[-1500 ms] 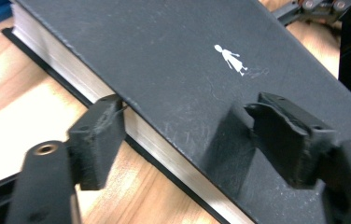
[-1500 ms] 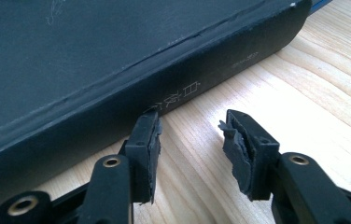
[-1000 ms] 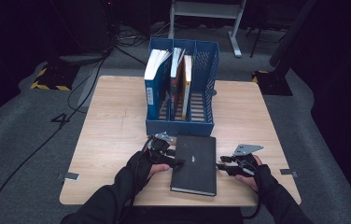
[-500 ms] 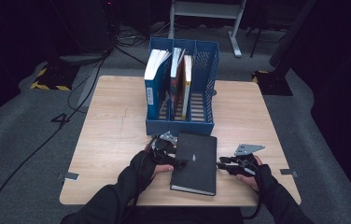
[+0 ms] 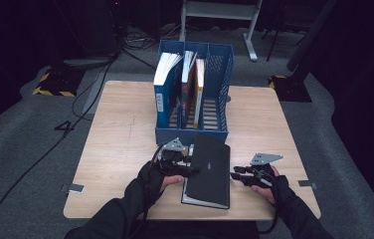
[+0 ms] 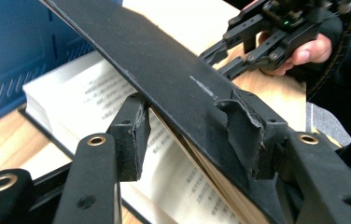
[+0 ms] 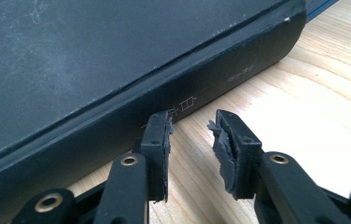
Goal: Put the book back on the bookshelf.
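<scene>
A black hardcover book [image 5: 210, 169] lies on the table's near side, just in front of the blue file holder. Its front cover [image 6: 173, 79] is lifted at the left edge, baring printed pages [image 6: 85, 98]. My left gripper [image 5: 194, 170] reaches in from the left, and its jaws have just been closing. In the left gripper view the cover runs slantwise between my left gripper's [image 6: 185, 119] pads, which stand well apart. My right gripper [image 5: 233, 175] sits at the book's right side. In its own view the right gripper [image 7: 190, 123] stands narrowly open at the spine [image 7: 178, 88], with bare wood between the pads.
A blue file holder [image 5: 195, 133] stands mid-table with a few upright books [image 5: 167, 89] in its left slots and an empty right slot. The wooden table [image 5: 120, 139] has bare room left and right. Cables trail over the grey floor at the left.
The book's left cover edge has risen off the pages as my left hand lifted a little. The right hand has stayed by the spine.
</scene>
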